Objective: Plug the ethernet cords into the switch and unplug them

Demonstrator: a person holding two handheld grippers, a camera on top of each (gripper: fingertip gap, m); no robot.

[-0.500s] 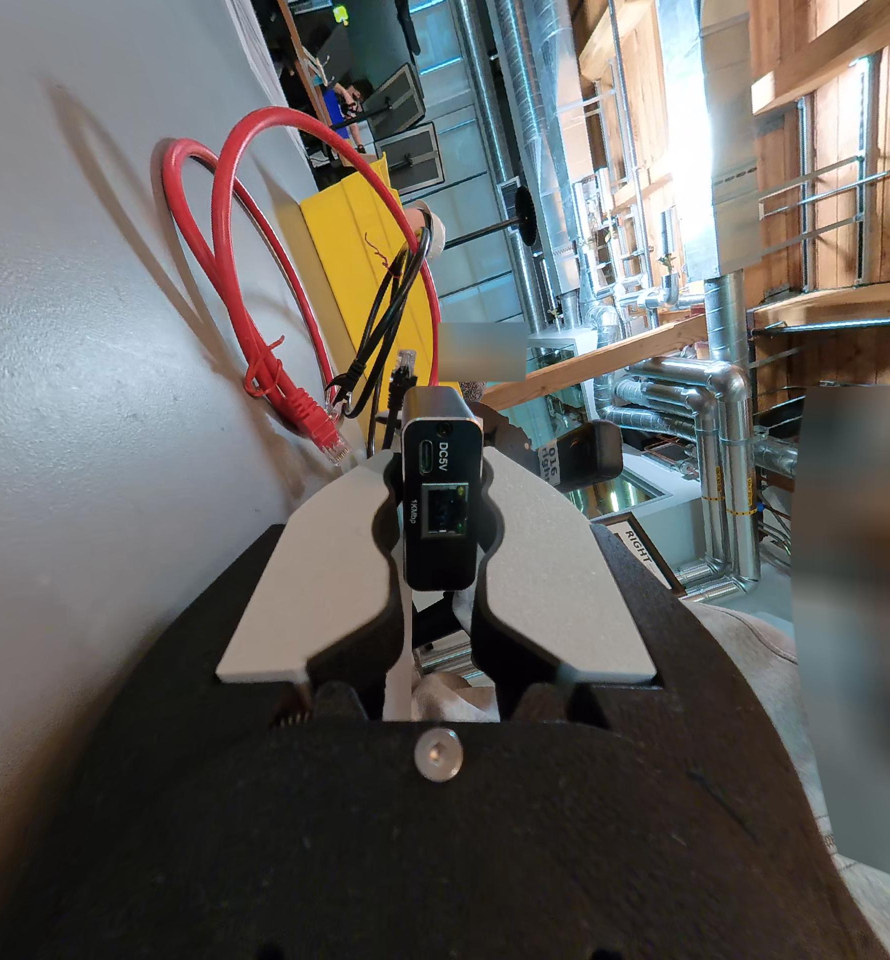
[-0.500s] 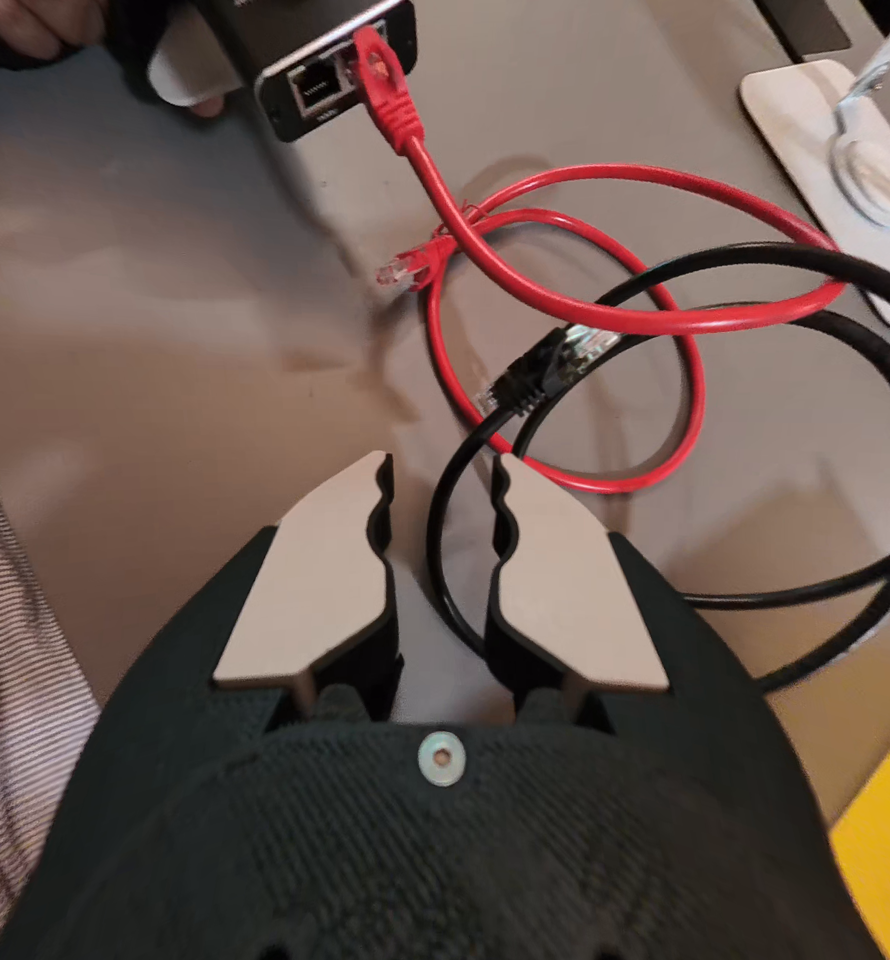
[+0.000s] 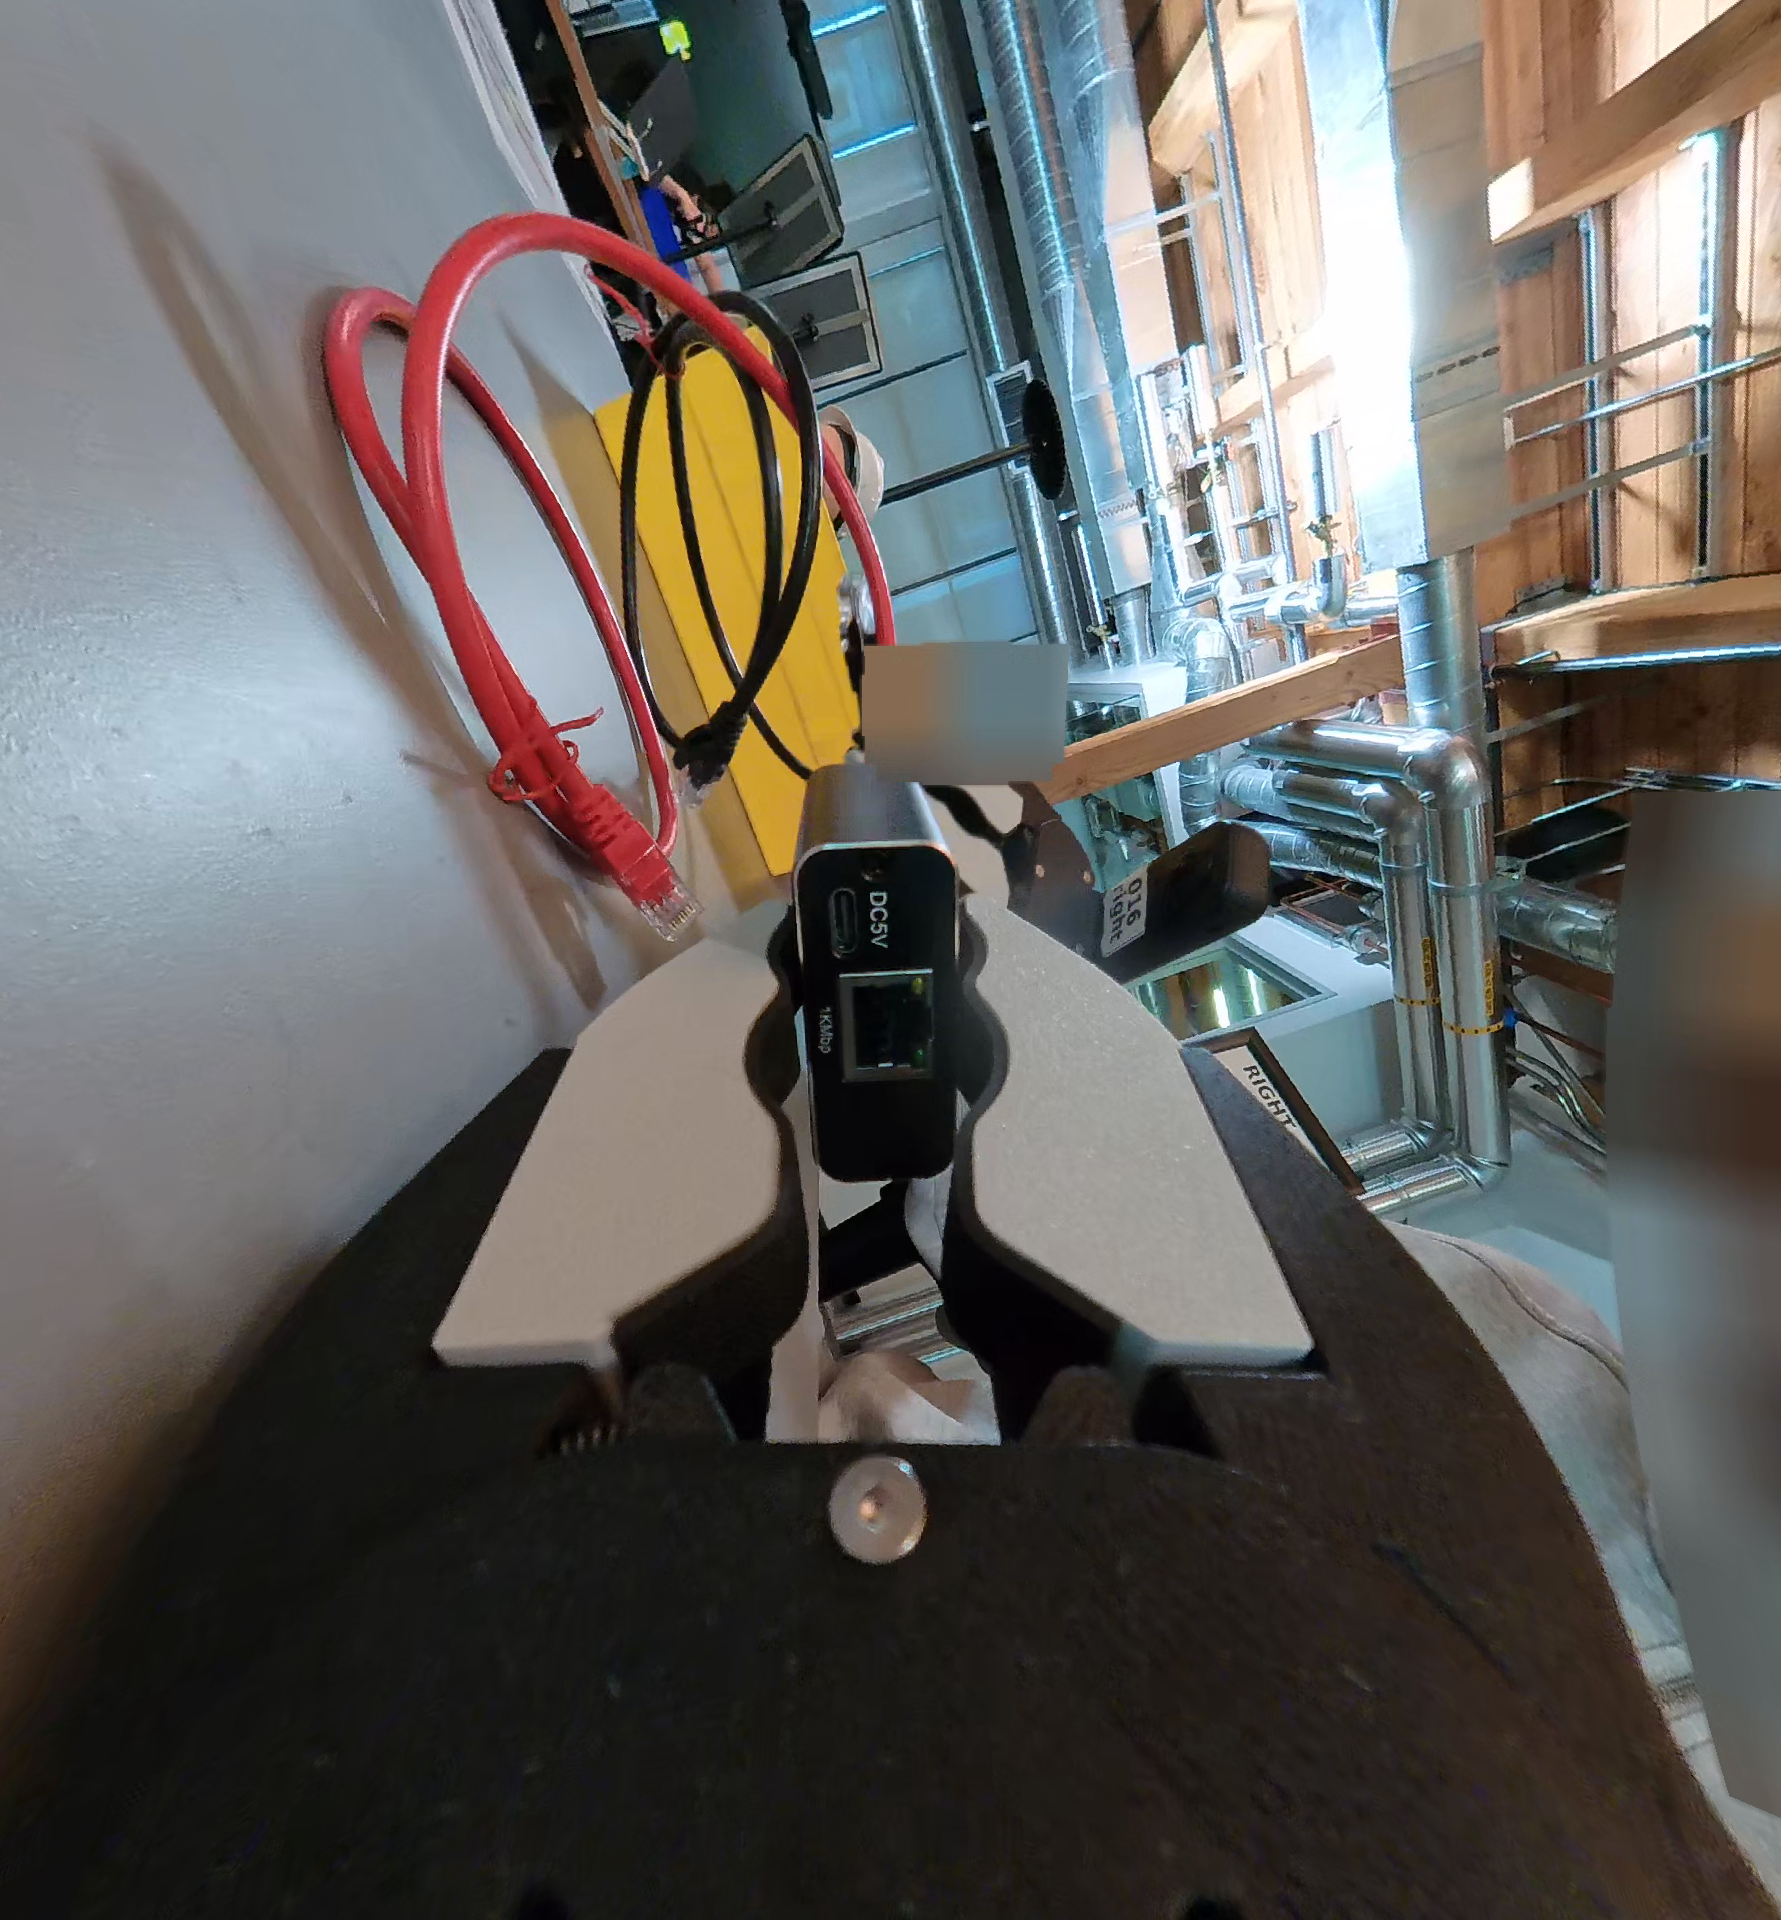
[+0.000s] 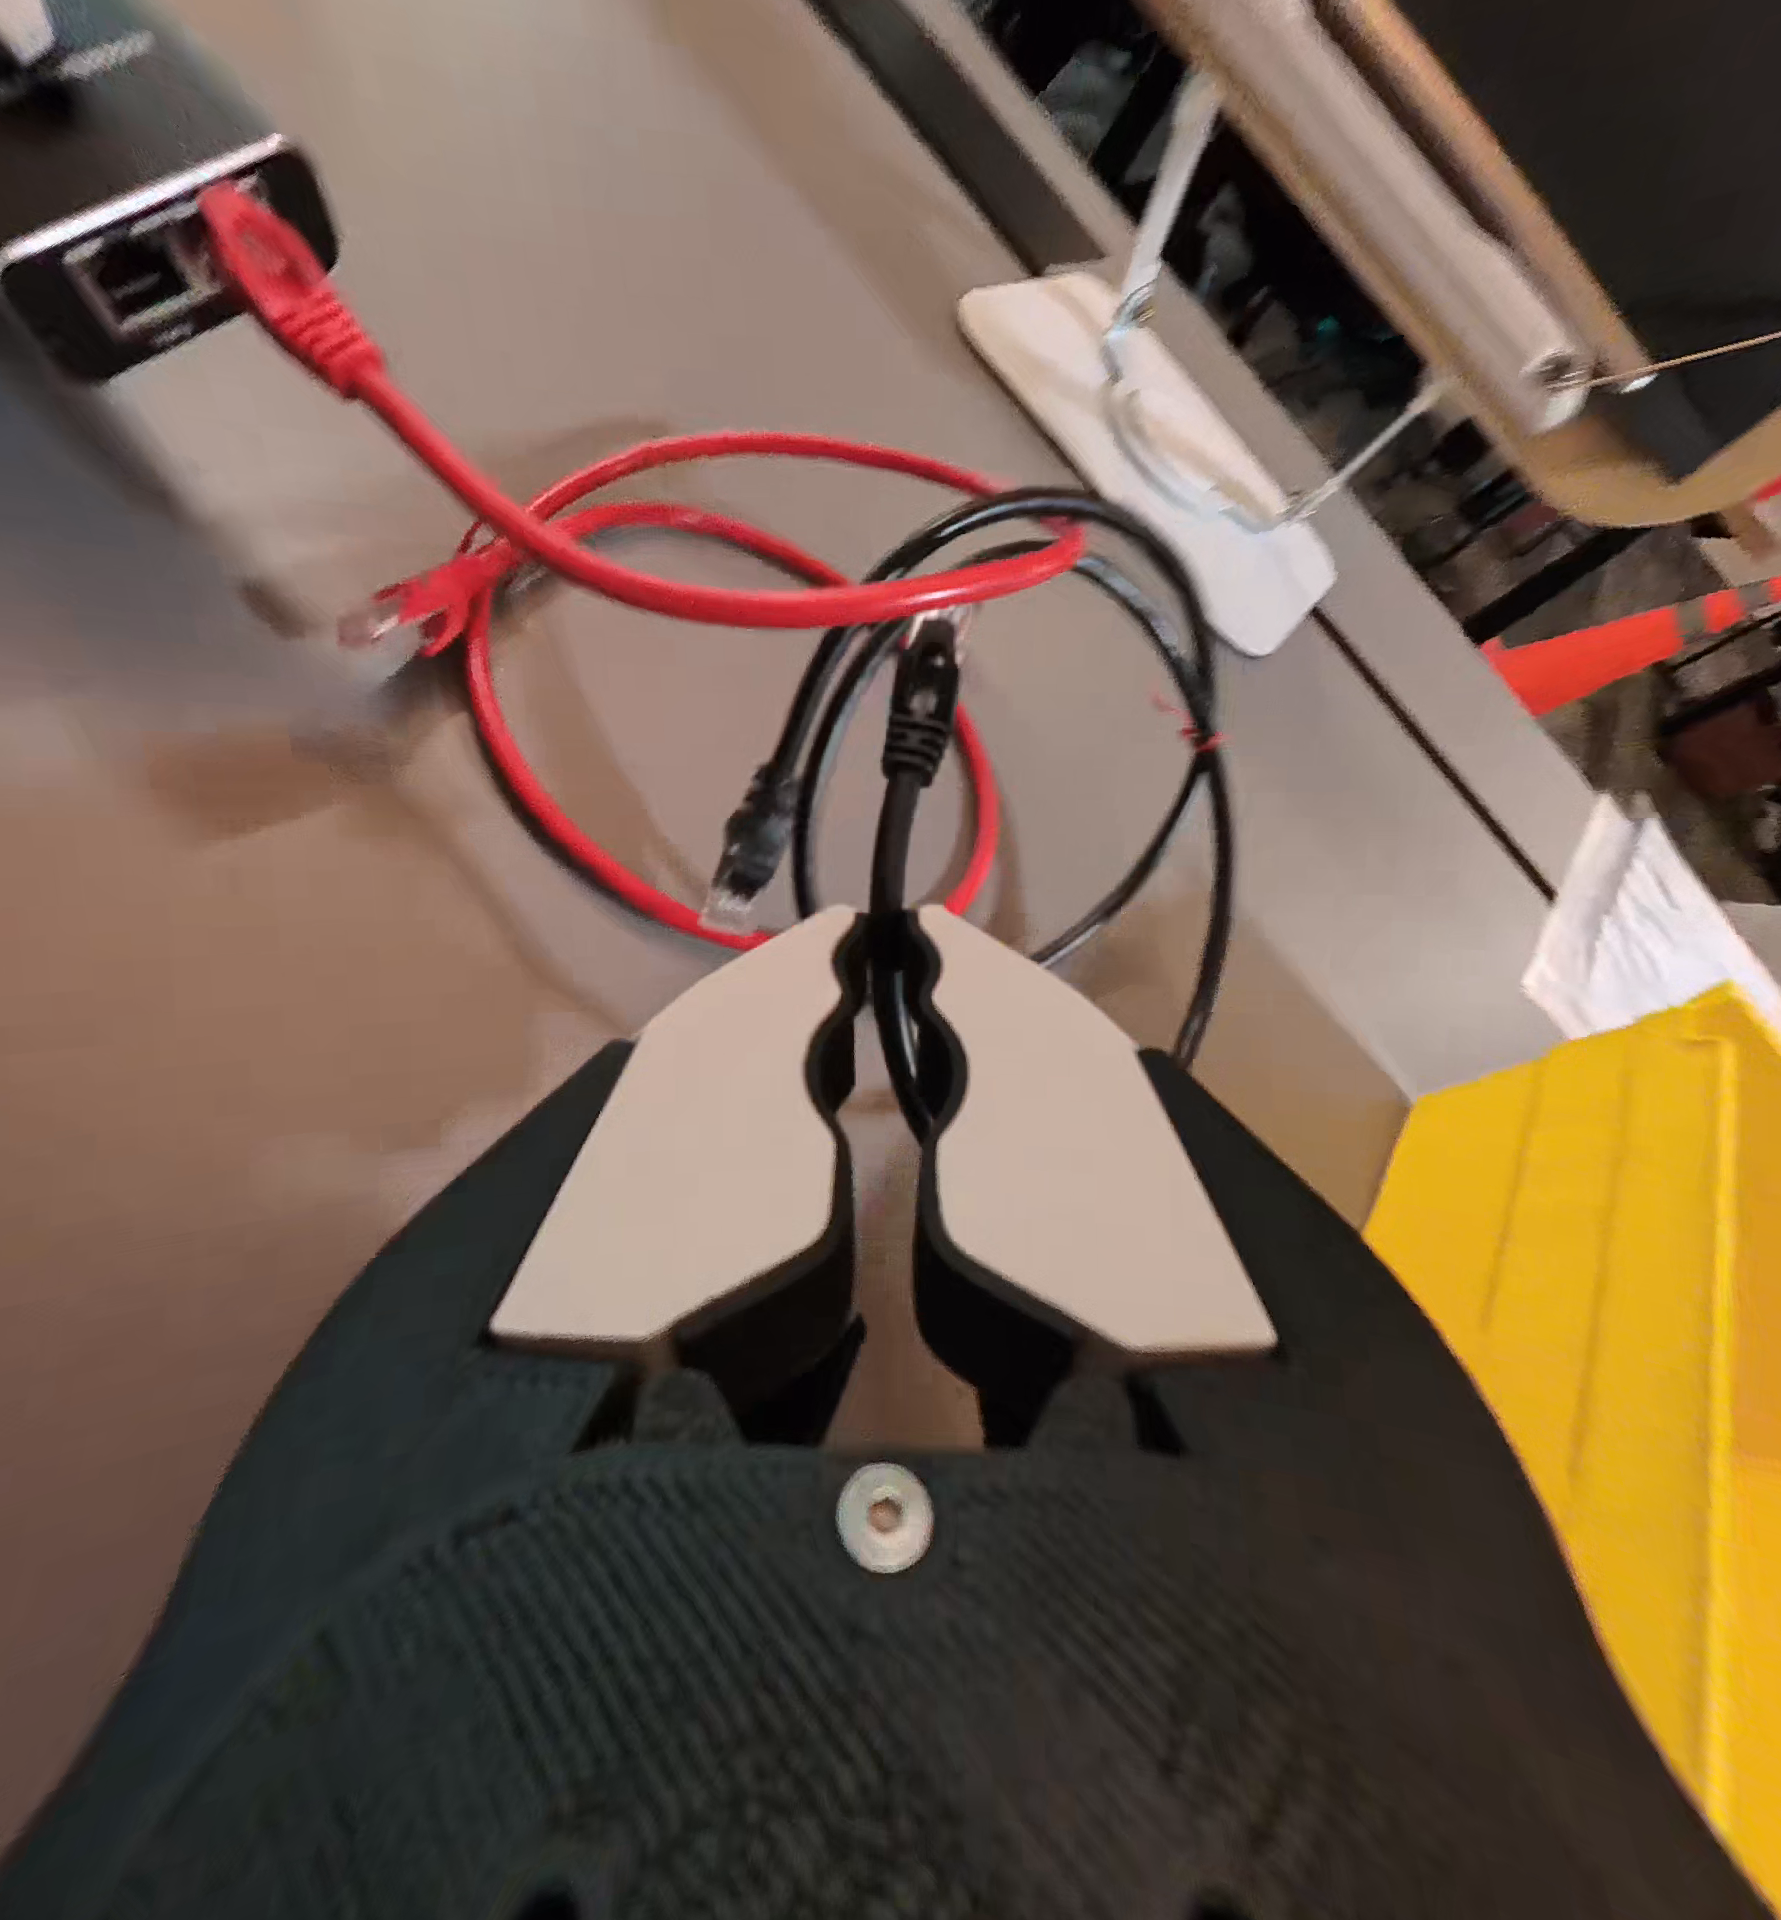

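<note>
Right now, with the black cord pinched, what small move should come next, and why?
Probably carry the black cord up-left toward the switch: the right gripper pinches it behind its plug, the red cord fills one port, and the port beside it looks free.

Left claw (image 3: 881, 1049) clamped on switch (image 3: 878, 1023), right claw (image 4: 886, 925) pinching black cord (image 4: 896, 831)

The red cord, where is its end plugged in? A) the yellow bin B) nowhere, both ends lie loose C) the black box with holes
C: one end of the red cord sits in a port of the black switch; its other end lies loose on the table.
</note>
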